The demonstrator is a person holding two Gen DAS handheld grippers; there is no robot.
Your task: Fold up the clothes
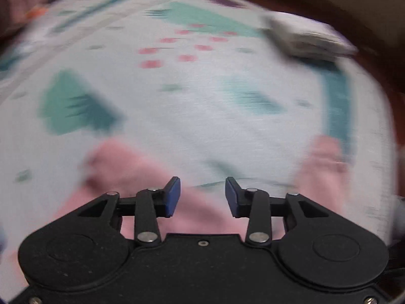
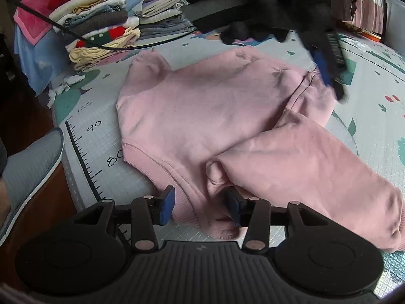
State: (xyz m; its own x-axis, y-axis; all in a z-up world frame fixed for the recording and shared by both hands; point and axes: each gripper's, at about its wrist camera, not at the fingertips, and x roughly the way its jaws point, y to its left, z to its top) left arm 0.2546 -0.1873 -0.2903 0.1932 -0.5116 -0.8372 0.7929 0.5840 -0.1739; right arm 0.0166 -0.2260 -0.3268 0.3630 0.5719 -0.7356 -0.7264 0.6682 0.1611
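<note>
A pink sweatshirt (image 2: 202, 111) lies spread on the patterned play mat (image 2: 101, 136), with one sleeve (image 2: 316, 172) folded across its lower right. My right gripper (image 2: 201, 206) sits low at the near hem corner; the ribbed hem lies bunched between its blue pads, resting on the mat, and the jaws stand apart. My left gripper (image 2: 329, 71), carried by a black-sleeved arm, hovers over the far shoulder by the neck. In the blurred left wrist view, the left gripper (image 1: 202, 195) is open above pink cloth (image 1: 197, 215) with nothing between its pads.
Stacks of folded clothes (image 2: 101, 20) stand at the back left, with a black cable (image 2: 76, 35) running in front of them. A grey slipper (image 2: 33, 157) rests on the wood floor at left. A pale bin (image 2: 395, 20) is at far right. A folded pile (image 1: 308, 38) lies on the mat.
</note>
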